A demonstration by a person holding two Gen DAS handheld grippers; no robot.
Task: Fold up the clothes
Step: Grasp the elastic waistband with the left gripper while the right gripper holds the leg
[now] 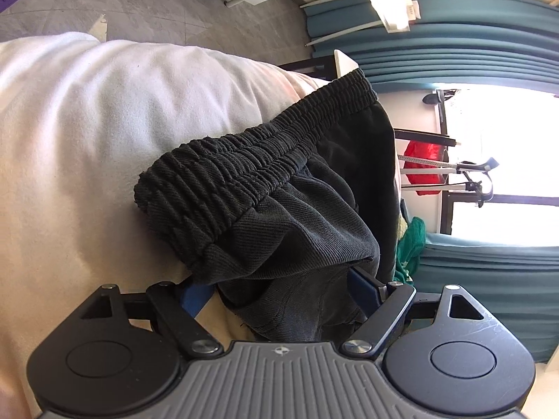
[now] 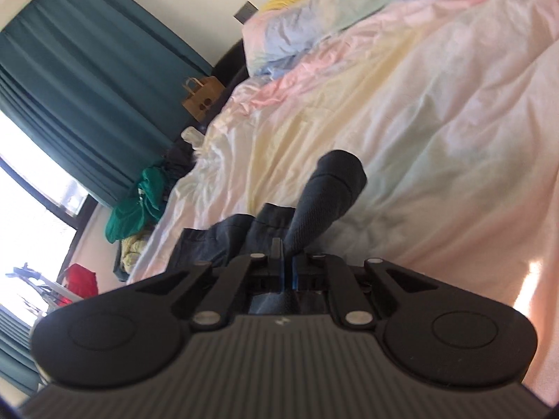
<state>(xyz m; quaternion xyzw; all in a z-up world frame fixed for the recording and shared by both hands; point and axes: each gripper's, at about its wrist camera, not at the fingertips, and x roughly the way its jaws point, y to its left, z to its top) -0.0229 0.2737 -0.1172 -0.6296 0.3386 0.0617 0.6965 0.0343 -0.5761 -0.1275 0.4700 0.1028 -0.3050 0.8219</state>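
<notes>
Black ribbed fabric filled the left wrist view: a pair of dark shorts (image 1: 265, 188) lay bunched on the pale bed cover (image 1: 87, 139), the elastic waistband (image 1: 244, 160) running diagonally up to the right. The left gripper (image 1: 279, 286) had its fingers (image 1: 195, 295) spread wide, one on either side of the cloth just below the waistband — cloth sat between them, but they did not appear to be pressing on it.

In the right wrist view, the right gripper (image 2: 283, 272) had its fingers drawn almost together, pinching a narrow rope of the same dark garment (image 2: 325, 195), which rose from the pads and ended in a rounded fold above the pastel quilt (image 2: 419, 111).

To fold well, the left fingers probably needed to close firmly on the waistband corner, matching the right hand's hold, so both could lift and spread the shorts flat — a loose bunch would likely fold crooked.
</notes>
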